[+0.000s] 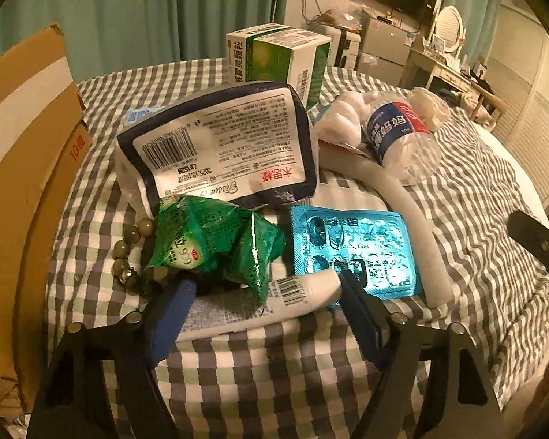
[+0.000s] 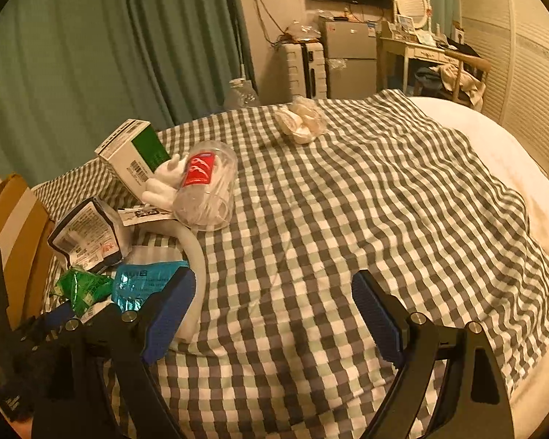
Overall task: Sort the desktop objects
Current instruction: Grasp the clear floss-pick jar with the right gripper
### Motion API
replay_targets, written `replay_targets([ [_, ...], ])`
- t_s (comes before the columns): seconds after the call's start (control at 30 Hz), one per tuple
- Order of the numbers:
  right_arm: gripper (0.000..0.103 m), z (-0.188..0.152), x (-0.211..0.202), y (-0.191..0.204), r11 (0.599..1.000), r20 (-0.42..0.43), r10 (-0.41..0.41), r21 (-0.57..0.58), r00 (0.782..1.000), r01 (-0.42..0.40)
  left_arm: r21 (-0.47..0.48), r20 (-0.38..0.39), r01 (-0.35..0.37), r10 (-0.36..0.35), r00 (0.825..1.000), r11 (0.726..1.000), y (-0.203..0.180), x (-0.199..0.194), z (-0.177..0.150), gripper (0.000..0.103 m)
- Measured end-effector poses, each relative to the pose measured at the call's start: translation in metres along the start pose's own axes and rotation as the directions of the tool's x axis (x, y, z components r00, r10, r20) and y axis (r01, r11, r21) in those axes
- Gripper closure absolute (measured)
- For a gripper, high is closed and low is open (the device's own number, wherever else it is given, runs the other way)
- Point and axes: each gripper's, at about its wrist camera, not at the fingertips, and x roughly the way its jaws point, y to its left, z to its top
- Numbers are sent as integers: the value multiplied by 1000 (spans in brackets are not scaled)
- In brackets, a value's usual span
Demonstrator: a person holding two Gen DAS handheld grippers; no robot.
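Note:
A pile of objects lies on the checked cloth [image 1: 267, 358]. My left gripper [image 1: 265, 301] is open, its blue pads on either side of a white tube [image 1: 274, 303] that lies under a crumpled green packet [image 1: 216, 241]. Around them are a teal blister pack [image 1: 351, 252], a tissue pack [image 1: 219, 146], a bead bracelet [image 1: 128, 252], a clear jar [image 1: 402, 139], a medicine box [image 1: 278, 58] and a white curved hose [image 1: 417, 226]. My right gripper [image 2: 274, 309] is open and empty above bare cloth, right of the pile [image 2: 128, 256].
A cardboard box [image 1: 22, 168] stands at the left edge of the bed. A white crumpled bag [image 2: 302, 120] lies far back on the cloth [image 2: 384, 201]. A fridge, a suitcase and a dresser stand beyond the bed. Curtains hang behind.

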Motion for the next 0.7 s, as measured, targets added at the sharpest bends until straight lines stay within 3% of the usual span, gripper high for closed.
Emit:
replay_targets([
  [0.13,16,7,8,6,999,14,34,-2,999,-34,-4,2,13,-13,1000,1000,3,0,2,26],
  [0.37,16,35,44,21,995,19,97,32,995,-97,75,-17,11,-10,1000,997,0,2,0,25],
  [0.57,16,57,97,44,991,-34,129,39,991,-127,27,4,51,-51,999,998,11,1,0,23],
  [0.6,21,58,106,46,991,-53,127,47,990,-125,25,9,55,-55,998,998,12,1,0,23],
  [0.63,36,57,114,47,991,-76,130,53,989,-126,25,12,56,-56,998,998,12,1,0,23],
  [0.7,41,55,119,46,988,-98,150,53,984,-145,29,19,55,-56,998,998,11,0,-1,22],
])
